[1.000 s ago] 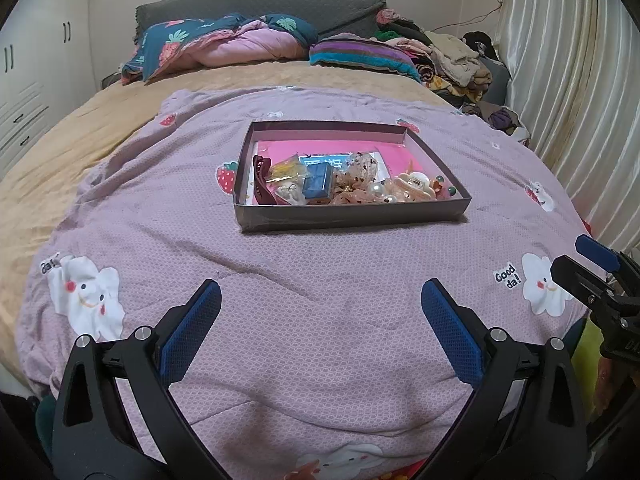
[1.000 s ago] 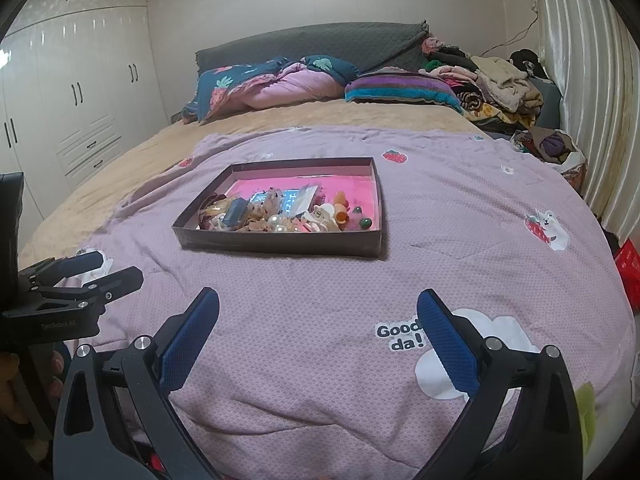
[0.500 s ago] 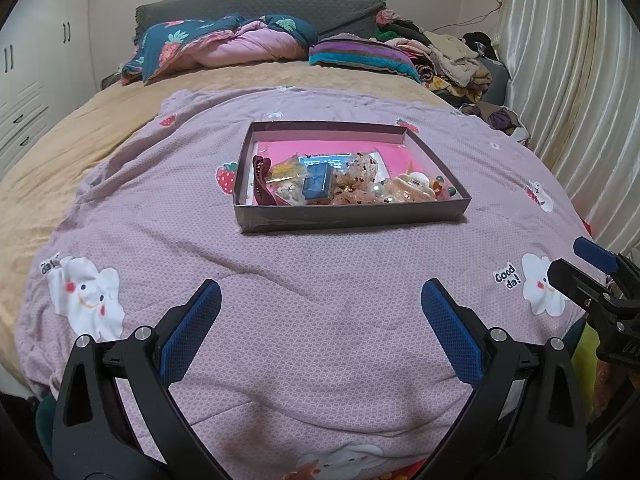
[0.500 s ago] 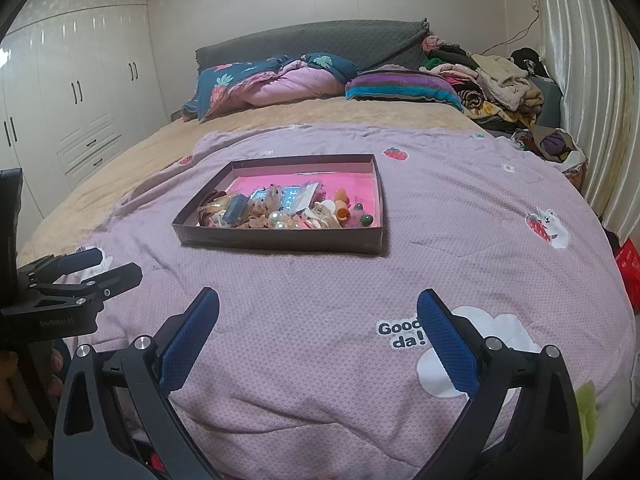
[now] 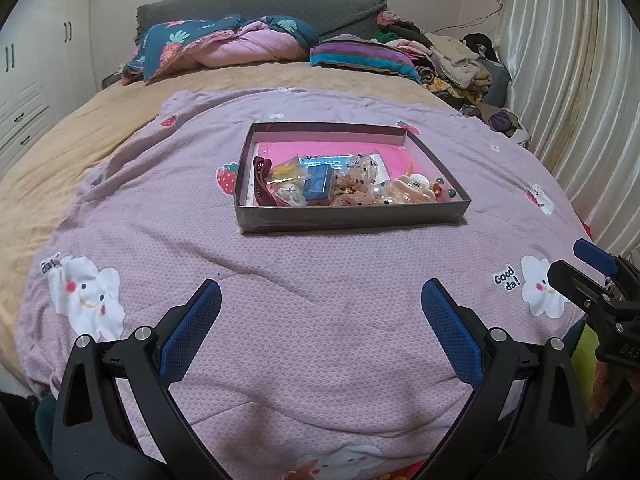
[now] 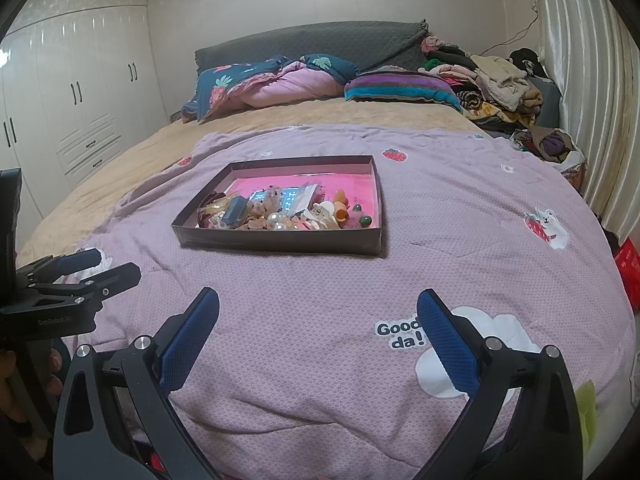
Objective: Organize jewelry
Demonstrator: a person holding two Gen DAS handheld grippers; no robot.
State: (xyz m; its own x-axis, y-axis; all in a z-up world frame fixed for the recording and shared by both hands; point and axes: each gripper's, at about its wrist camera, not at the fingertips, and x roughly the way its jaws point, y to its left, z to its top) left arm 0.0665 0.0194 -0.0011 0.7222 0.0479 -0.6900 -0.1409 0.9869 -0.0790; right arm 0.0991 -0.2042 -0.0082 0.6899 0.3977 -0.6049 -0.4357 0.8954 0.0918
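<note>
Resting in a shallow box (image 5: 352, 216) on the bed, the jewelry (image 5: 340, 190) looks light, small, tangle-prone; pinch one firm piece. Left tongs (image 5: 320, 320) and right tongs (image 6: 318, 322) hang spread, empty.

Left hand-held gripper (image 5: 320, 320) spread wide above purple quilt (image 5: 320, 264), jewelry-filled shallow box (image 5: 352, 216) ahead

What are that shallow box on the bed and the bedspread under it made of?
The box looks like thin cardboard with a slightly glossy dark skin: straight folded walls and a faint sheen. The bedspread looks like soft quilted cotton or polyester, matte, puckered and wrinkled, with printed cartoons.
</note>
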